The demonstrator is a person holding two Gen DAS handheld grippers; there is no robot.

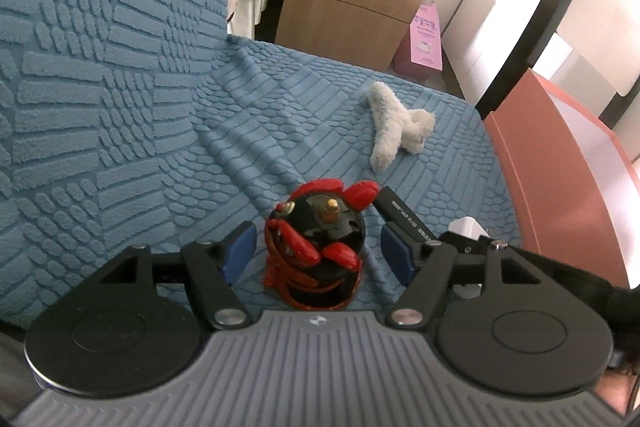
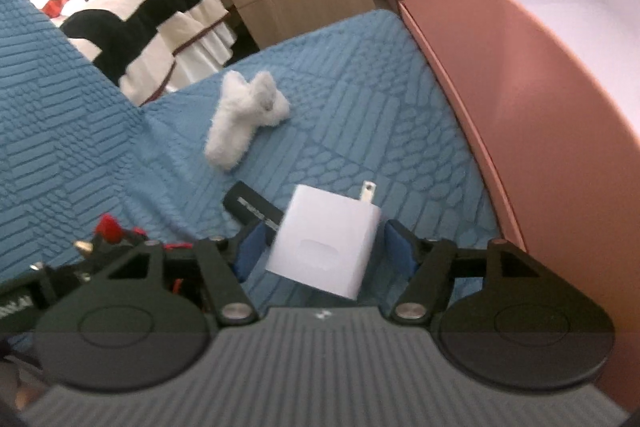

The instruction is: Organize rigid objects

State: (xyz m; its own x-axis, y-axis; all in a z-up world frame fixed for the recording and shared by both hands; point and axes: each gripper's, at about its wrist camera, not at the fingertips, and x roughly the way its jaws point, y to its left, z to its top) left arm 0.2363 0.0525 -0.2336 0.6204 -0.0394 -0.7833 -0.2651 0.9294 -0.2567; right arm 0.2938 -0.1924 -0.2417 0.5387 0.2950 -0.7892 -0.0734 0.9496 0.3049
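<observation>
The left claw (image 1: 316, 251) stands spread around the black-and-red figurine (image 1: 316, 247) on the blue sofa (image 1: 120, 87); the right claw (image 2: 322, 247) is spread around the white charger (image 2: 326, 247). Closing off-centre could tip either one.

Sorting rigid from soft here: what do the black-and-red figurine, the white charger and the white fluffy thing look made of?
Figurine: glossy black, red painted details, sharp highlights; probably ceramic or hard resin. Charger: smooth matte white plastic, flat faces, metal prongs. Fluffy thing: white plush fabric, fuzzy pile, so soft.
</observation>
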